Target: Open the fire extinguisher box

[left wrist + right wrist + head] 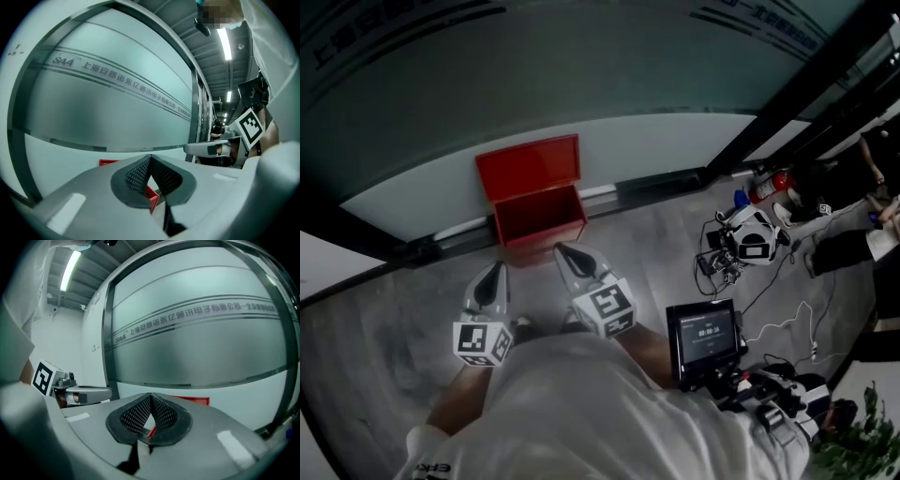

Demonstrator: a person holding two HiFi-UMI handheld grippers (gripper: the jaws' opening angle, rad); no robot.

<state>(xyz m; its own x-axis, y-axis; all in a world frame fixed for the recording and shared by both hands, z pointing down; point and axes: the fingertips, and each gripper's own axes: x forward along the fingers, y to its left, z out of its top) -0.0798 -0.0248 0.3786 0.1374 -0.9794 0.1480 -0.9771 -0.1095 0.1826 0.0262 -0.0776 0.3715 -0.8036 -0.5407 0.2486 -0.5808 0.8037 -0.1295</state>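
fire extinguisher box (539, 223) lies ahead of both grippers, so the account runs from the body outward. nearest the camera is the person's white shirt (581, 412), with a small dark screen (705, 337) on a rig just to its right. beyond the shirt come the two marker cubes. the left gripper (496, 270) and the right gripper (562, 251) reach forward side by side over the grey floor (384, 328). each has its jaws clenched together with nothing in them. the left gripper view shows its meshed pads (140, 176) meeting at the tip, and the right gripper view shows the same.

just past the right gripper's tip stands the red box on the floor. its lid (530, 167) is raised and rests back against the frosted glass wall (581, 84), and the inside faces up. in the gripper views, red edges of the box peek out behind the closed jaws. off to the right, a white device (753, 234) with trailing cables lies on the floor. farthest, the glass carries a line of print.
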